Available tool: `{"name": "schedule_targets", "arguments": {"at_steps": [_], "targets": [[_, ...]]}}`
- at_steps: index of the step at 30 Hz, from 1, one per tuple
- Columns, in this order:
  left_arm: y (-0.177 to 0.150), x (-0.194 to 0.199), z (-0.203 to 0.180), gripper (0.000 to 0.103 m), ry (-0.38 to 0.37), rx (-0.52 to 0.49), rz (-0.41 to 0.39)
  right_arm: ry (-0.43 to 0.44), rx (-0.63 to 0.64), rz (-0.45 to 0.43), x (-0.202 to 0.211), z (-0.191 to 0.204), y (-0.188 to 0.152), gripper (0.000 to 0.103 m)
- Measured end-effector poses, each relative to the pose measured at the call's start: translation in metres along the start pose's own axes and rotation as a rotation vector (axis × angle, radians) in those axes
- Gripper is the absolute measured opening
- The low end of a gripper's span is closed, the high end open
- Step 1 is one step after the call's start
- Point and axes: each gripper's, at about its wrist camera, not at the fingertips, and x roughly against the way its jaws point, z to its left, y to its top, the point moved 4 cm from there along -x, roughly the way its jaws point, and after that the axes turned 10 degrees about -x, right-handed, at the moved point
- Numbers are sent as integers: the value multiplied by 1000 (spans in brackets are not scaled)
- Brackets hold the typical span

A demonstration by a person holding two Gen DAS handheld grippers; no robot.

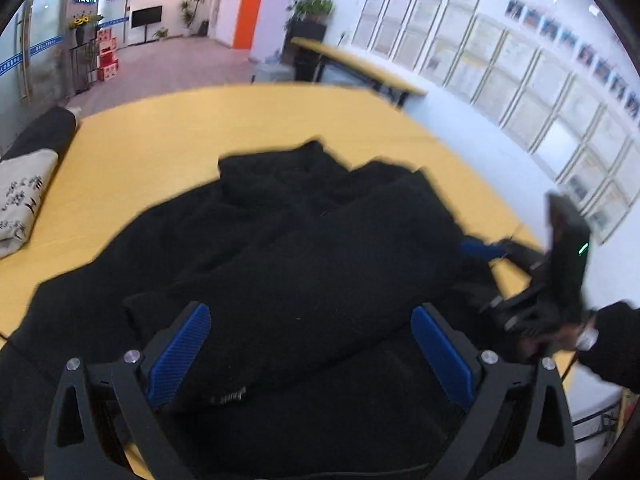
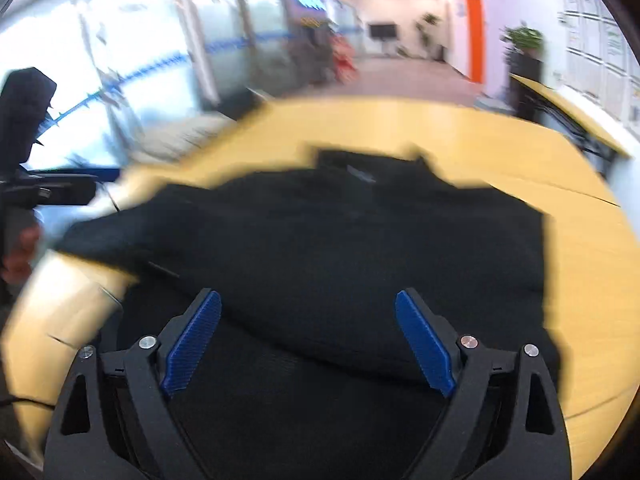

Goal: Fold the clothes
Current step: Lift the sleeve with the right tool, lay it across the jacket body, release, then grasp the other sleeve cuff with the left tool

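A black fleece garment (image 1: 280, 248) lies bunched on the yellow table (image 1: 160, 132), a sleeve folded across its body. My left gripper (image 1: 310, 356) is open just above the garment's near edge, blue pads wide apart, nothing between them. My right gripper (image 2: 308, 344) is open too, over the garment (image 2: 340, 240) in its own blurred view. In the left wrist view the right gripper (image 1: 480, 250) shows at the garment's right edge, held by a hand. The left gripper's body (image 2: 48, 192) shows at the left edge of the right wrist view.
A folded white cloth with black print (image 1: 20, 200) and a dark folded item (image 1: 44, 132) lie at the table's left edge. A second yellow table (image 1: 360, 64) stands behind, by a wall of framed papers. A hallway with plants runs beyond.
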Motion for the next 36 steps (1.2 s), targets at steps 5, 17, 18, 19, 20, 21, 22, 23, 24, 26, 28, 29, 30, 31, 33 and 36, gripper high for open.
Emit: {"name": "schedule_targets", "arguments": {"at_steps": [5, 17, 18, 19, 20, 21, 22, 23, 24, 26, 28, 29, 30, 31, 33, 36], "targets": [[-49, -68, 34, 103, 83, 215, 124, -74, -47, 100, -22, -89, -20, 36], [-184, 165, 140, 98, 211, 1058, -252, 24, 147, -54, 56, 27, 18, 83], [-213, 203, 158, 98, 258, 1173, -298, 37, 152, -42, 57, 40, 17, 83], [-241, 241, 173, 98, 320, 1258, -356, 49, 156, -30, 57, 53, 16, 83], [-270, 279, 187, 99, 384, 1341, -416, 55, 161, -14, 56, 65, 13, 83], [-298, 316, 201, 100, 457, 1403, -482, 57, 165, 4, 53, 76, 9, 83], [-322, 339, 216, 103, 527, 1461, -469, 59, 169, 21, 49, 88, 4, 83], [-347, 360, 232, 103, 597, 1518, -452, 60, 173, 39, 46, 100, 0, 83], [-367, 365, 249, 103, 604, 1558, -404, 62, 173, 60, 47, 109, -6, 83], [-404, 351, 284, 103, 558, 1670, -306, 63, 174, 103, 32, 127, -20, 83], [-431, 326, 311, 101, 450, 1755, -313, 66, 187, 128, 14, 148, -24, 83], [-439, 314, 321, 97, 402, 1772, -308, 73, 195, 133, 10, 162, -25, 83], [-442, 305, 331, 96, 366, 1771, -305, 83, 203, 136, 9, 177, -26, 83], [-442, 293, 341, 95, 337, 1754, -300, 95, 214, 138, 5, 191, -26, 83], [-435, 270, 350, 95, 325, 1746, -282, 113, 246, 143, 2, 214, -29, 83], [-431, 271, 363, 95, 338, 1684, -316, 127, 249, 169, -1, 231, -37, 83]]}}
